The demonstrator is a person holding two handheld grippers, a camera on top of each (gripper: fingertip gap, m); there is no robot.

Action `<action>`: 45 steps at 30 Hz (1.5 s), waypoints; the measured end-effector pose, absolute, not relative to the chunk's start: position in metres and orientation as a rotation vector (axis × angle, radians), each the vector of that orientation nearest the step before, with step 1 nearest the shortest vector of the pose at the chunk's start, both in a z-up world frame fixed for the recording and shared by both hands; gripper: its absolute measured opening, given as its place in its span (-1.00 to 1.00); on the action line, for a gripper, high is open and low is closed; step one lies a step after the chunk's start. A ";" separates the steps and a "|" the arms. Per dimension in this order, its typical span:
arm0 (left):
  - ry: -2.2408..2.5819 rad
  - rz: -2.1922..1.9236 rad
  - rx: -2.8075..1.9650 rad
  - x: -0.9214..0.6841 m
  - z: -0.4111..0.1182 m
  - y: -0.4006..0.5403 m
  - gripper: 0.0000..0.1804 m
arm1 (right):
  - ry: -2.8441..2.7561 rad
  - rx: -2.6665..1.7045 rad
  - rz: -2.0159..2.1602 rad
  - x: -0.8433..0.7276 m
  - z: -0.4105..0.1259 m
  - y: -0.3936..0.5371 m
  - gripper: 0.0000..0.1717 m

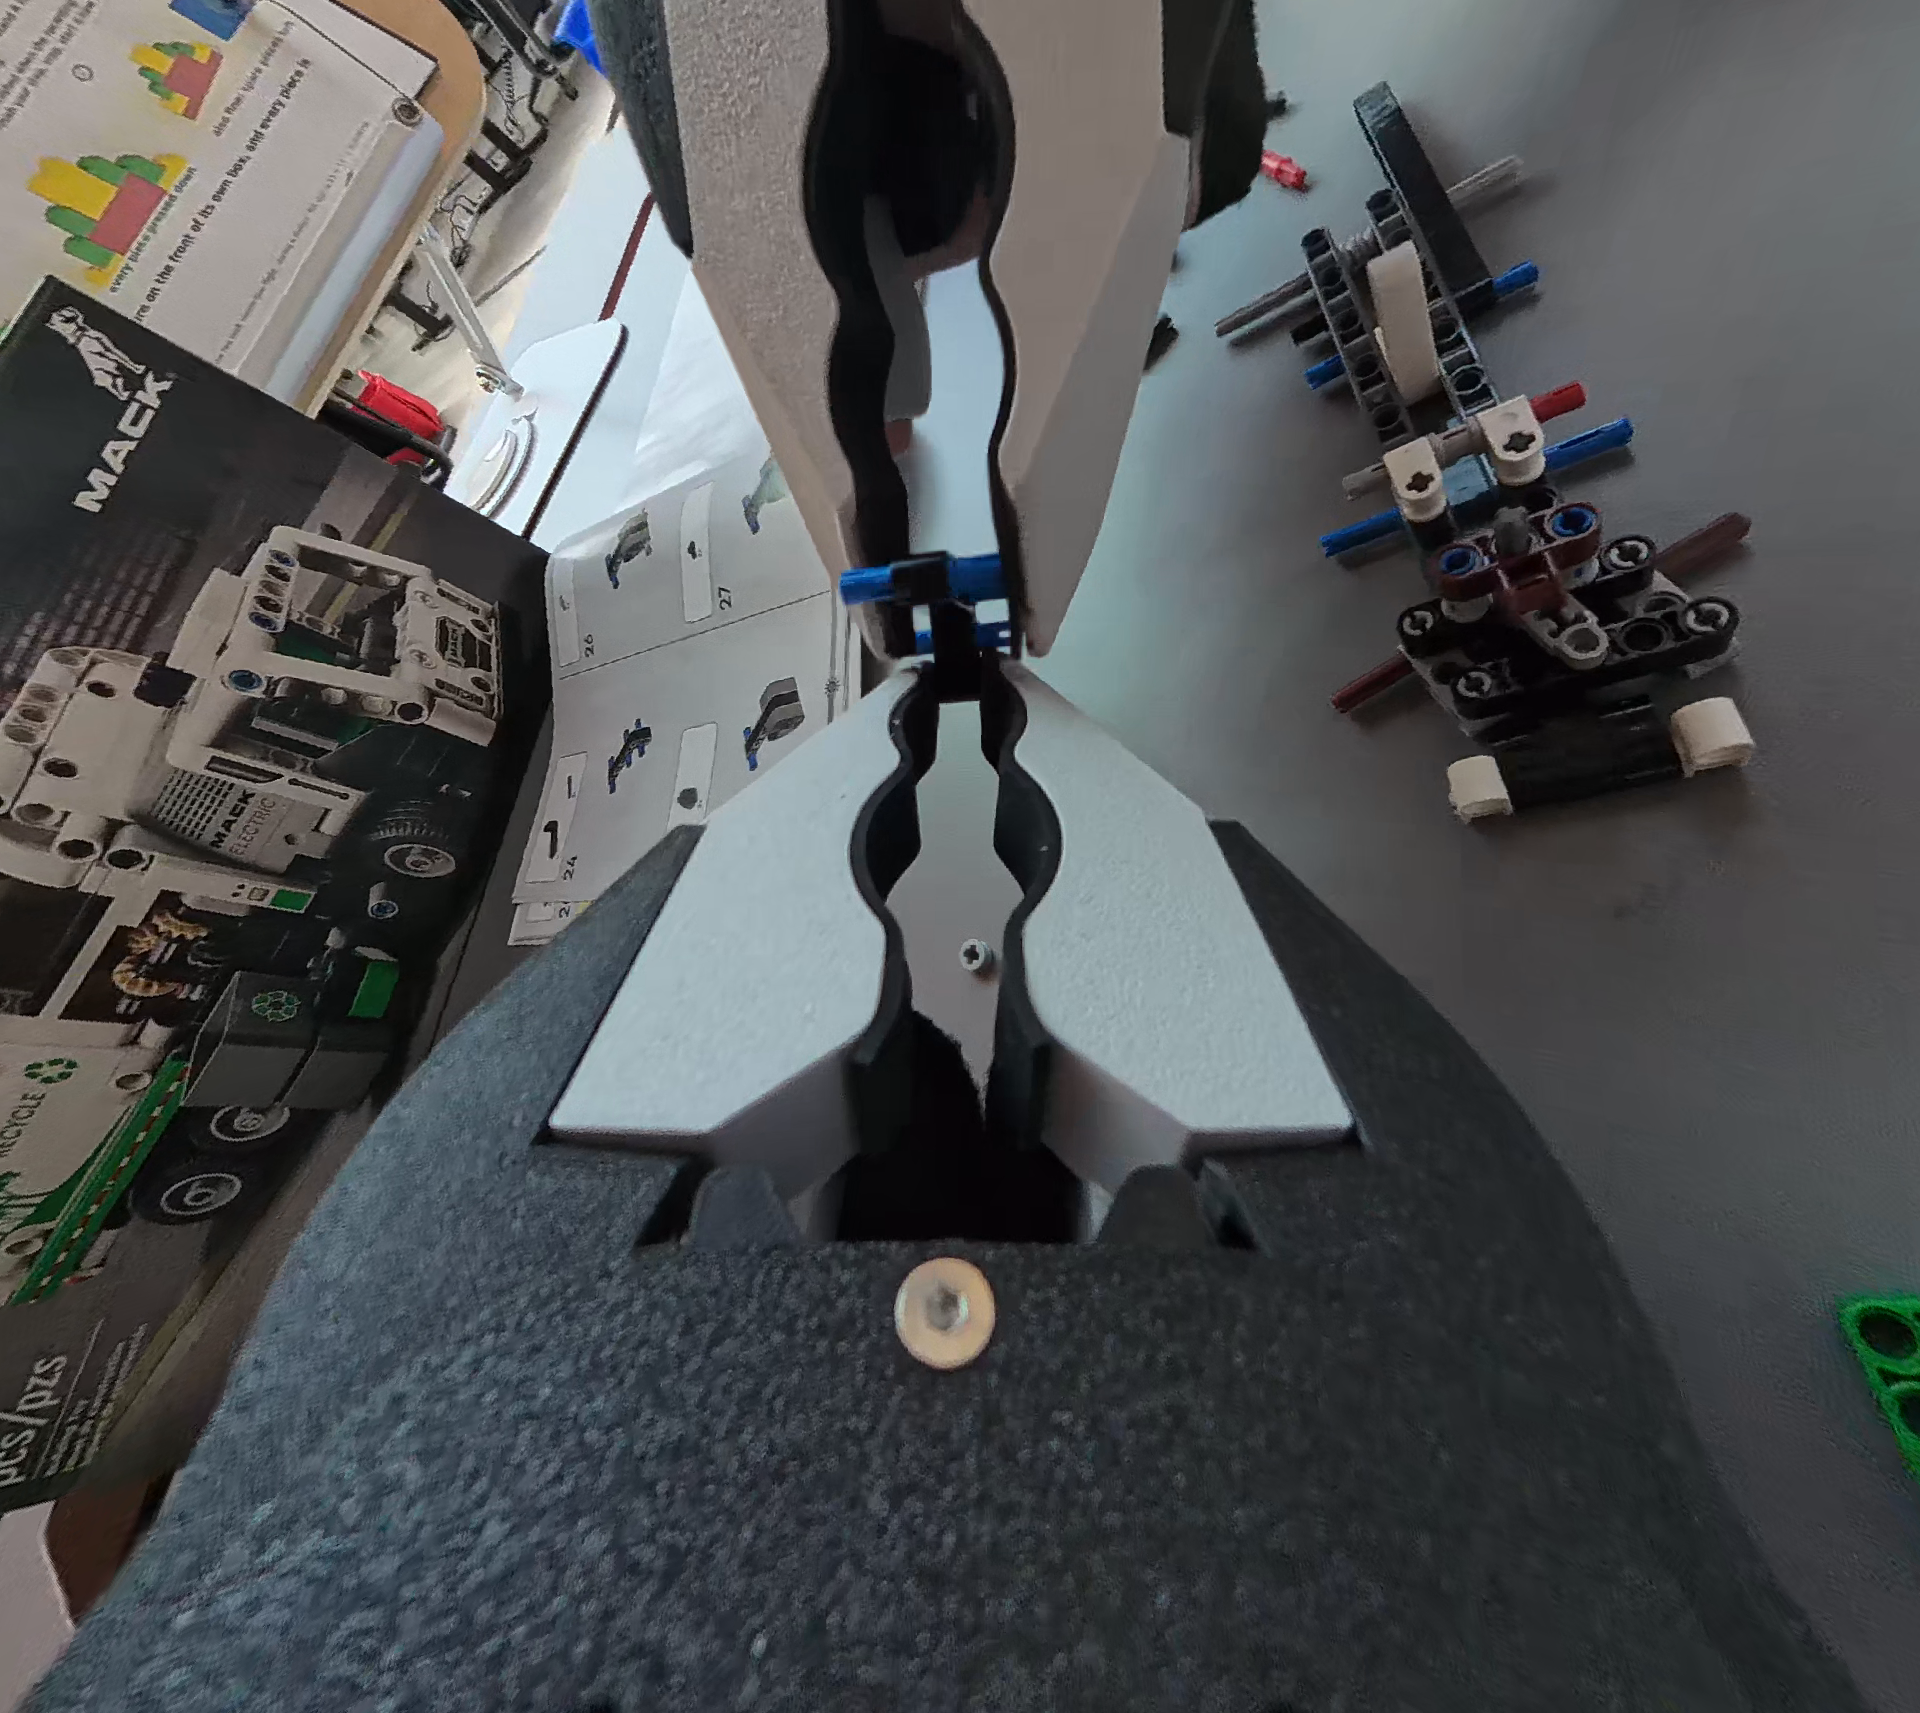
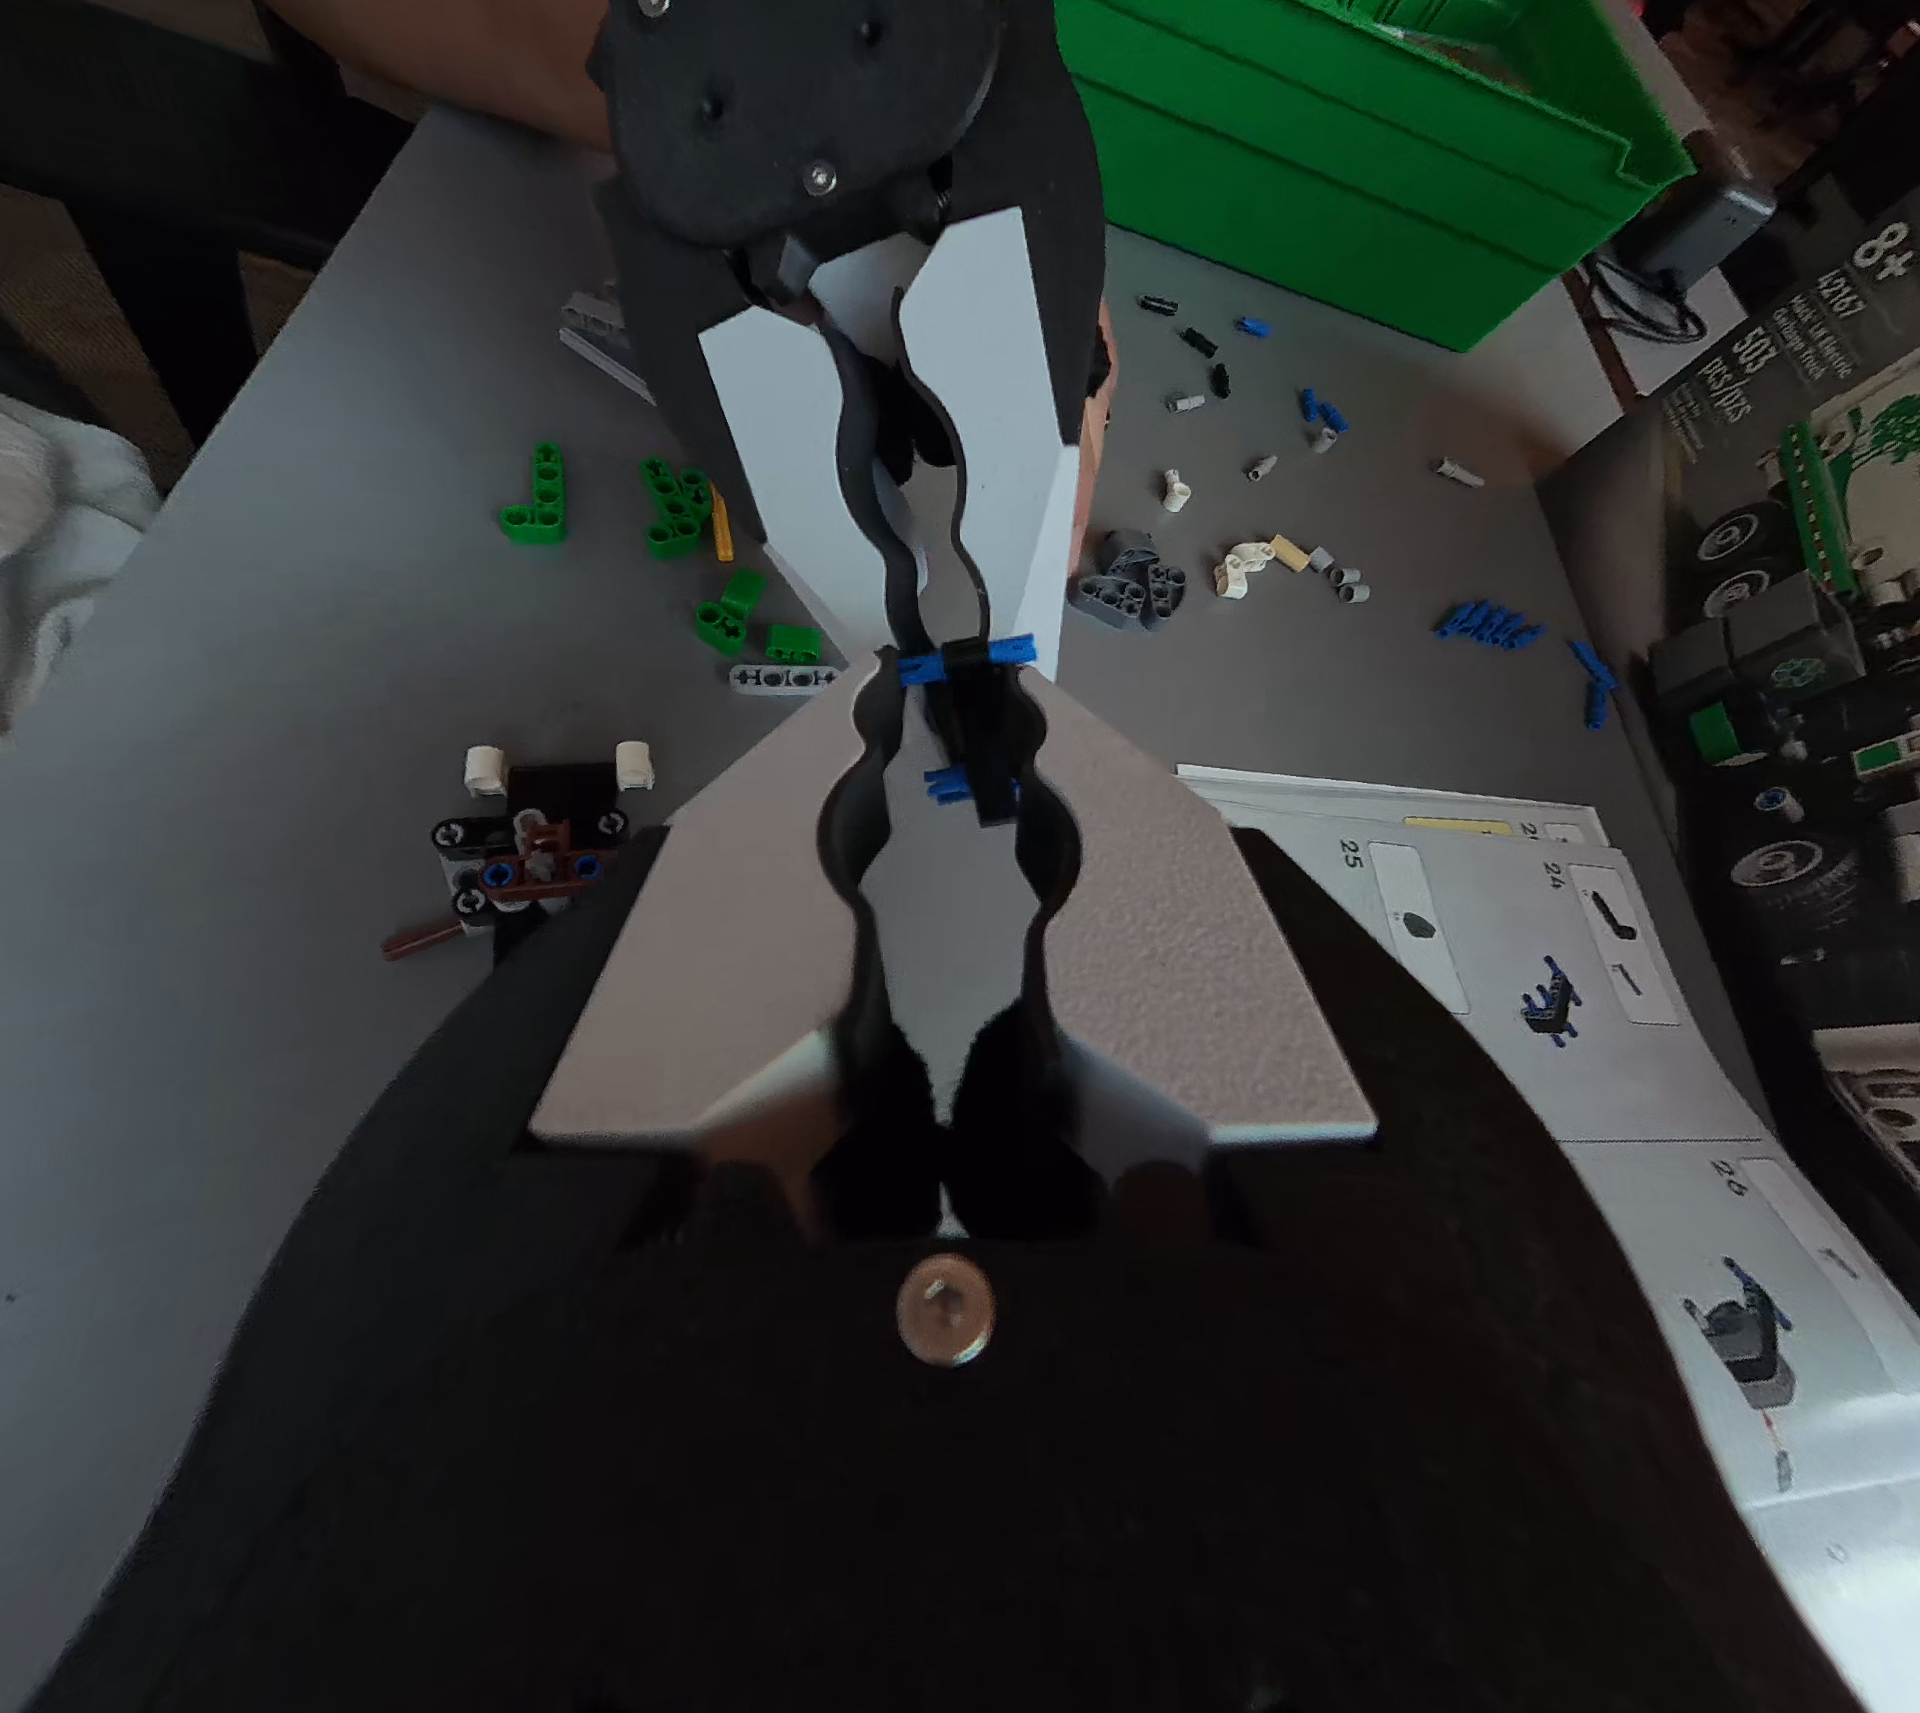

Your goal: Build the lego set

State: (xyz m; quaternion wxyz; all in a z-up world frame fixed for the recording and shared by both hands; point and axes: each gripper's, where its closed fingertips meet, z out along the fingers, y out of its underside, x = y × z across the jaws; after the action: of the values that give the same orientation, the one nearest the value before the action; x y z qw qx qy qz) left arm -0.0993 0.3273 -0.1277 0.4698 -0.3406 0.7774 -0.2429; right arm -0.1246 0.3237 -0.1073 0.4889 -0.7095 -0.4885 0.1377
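My two grippers meet tip to tip above the grey table (image 1: pixel 1455 1040). Between them is a small black beam (image 1: pixel 951 629) with two blue pins through it; the upper pin (image 1: pixel 868 585) sticks out sideways. My left gripper (image 1: pixel 966 676) is shut on the beam's lower end. In the left wrist view my right gripper (image 1: pixel 956 637) comes from above, its pads closed on the ends of the lower pin. In the right wrist view the beam (image 2: pixel 982 749) lies between my right gripper's (image 2: pixel 956 676) fingers, and the left gripper (image 2: pixel 940 635) holds its far end.
A partly built black chassis (image 1: pixel 1538 603) lies on the table; it also shows in the right wrist view (image 2: pixel 530 842). A set box (image 1: pixel 208 780) and an open instruction booklet (image 2: pixel 1507 957) lie nearby. A green bin (image 2: pixel 1330 74) stands at the back, with loose green (image 2: pixel 675 510), grey (image 2: pixel 1132 588) and blue pieces (image 2: pixel 1486 624).
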 end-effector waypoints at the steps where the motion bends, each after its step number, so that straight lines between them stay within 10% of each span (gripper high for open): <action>1: 1.889 -0.623 -0.843 -0.100 -0.123 0.328 -0.93 | -1.179 -1.706 0.333 -0.124 -0.103 0.324 -0.78; 15: 1.591 -1.463 -1.032 -0.108 -0.058 0.315 -0.93 | -0.839 -1.533 0.908 -0.114 -0.049 0.318 -0.71; 45: 1.546 -0.853 -1.251 -0.149 -0.093 0.406 -0.75 | -0.297 -2.474 0.996 -0.017 -0.152 0.301 -0.93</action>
State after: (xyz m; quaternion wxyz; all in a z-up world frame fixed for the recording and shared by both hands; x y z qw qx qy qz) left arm -0.1490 0.4060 -0.0929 0.4695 -0.5103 0.6308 -0.3480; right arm -0.0174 0.3008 -0.1515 0.2271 -0.8978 -0.1079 0.3616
